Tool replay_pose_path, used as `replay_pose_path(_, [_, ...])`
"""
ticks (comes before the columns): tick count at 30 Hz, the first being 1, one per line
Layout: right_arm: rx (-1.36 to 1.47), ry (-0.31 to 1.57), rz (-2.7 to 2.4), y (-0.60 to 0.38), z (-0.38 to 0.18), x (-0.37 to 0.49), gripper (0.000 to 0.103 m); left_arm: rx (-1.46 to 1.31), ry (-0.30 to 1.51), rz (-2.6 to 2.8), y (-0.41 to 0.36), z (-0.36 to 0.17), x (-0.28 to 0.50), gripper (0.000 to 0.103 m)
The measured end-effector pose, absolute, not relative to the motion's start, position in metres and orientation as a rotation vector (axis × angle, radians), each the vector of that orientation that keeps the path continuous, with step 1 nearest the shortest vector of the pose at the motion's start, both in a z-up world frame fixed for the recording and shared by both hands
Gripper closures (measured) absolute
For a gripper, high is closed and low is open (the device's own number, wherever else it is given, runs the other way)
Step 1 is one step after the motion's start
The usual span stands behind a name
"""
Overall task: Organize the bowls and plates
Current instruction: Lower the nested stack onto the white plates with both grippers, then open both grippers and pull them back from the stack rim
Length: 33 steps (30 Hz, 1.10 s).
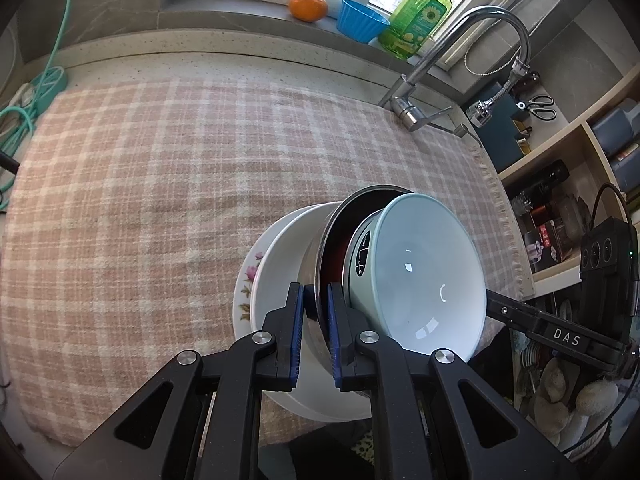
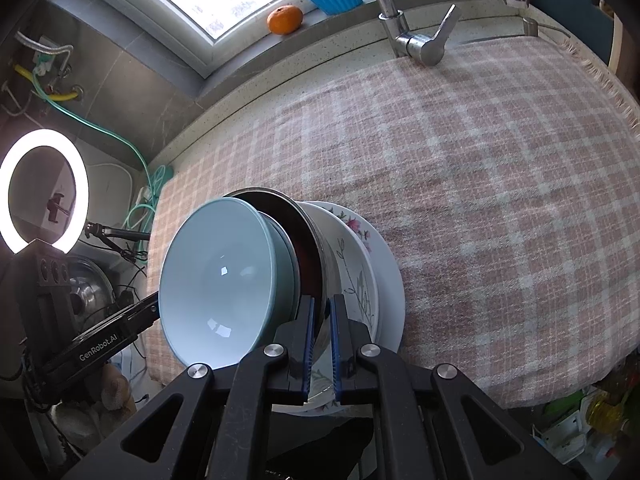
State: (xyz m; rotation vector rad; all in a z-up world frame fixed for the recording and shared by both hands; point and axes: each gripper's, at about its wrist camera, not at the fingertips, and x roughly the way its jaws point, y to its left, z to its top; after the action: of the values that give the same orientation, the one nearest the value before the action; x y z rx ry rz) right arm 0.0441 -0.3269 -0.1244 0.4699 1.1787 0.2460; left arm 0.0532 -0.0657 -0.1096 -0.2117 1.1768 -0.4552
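Through my left wrist camera, my left gripper (image 1: 316,300) is clamped narrow on the rim of the steel bowl (image 1: 332,240), one blue pad outside the wall and one inside. That steel bowl sits nested in a stack: the pale blue bowl (image 1: 420,272) lies inside it, tilted toward my right, and beneath it are a white bowl (image 1: 276,264) and a flowered plate (image 1: 246,284). The stack is at the near edge of the counter, on the pink checked cloth (image 1: 180,168), nearer the right corner. Across the stack the right gripper's black arm (image 1: 540,324) reaches in from the right, its tips hidden behind the blue bowl. Along the far edge, on the sill, stand an orange (image 1: 308,7), a blue cup (image 1: 360,20) and a green soap bottle (image 1: 420,16), with the faucet (image 1: 460,52) at the far right corner. Through my right wrist camera, my right gripper (image 2: 322,320) pinches the same steel bowl's (image 2: 308,240) rim on the opposite side, fingers nearly together with only the thin wall between. The pale blue bowl (image 2: 216,276) leans left here, the flowered plate (image 2: 360,232) and a white plate (image 2: 390,276) showing to the right. The left gripper's arm (image 2: 108,336) comes in from the left, and a ring light (image 2: 44,190) glows beyond the cloth's left edge.
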Motion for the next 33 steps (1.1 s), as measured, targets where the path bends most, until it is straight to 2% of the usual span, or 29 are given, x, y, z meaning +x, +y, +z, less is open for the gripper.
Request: replay_pose_path(33, [0.434,1.17,0.235,-0.322,-0.121,0.034,0.092,-0.15,1.149,-0.456,-0.061,-0.099,0.047,0.092])
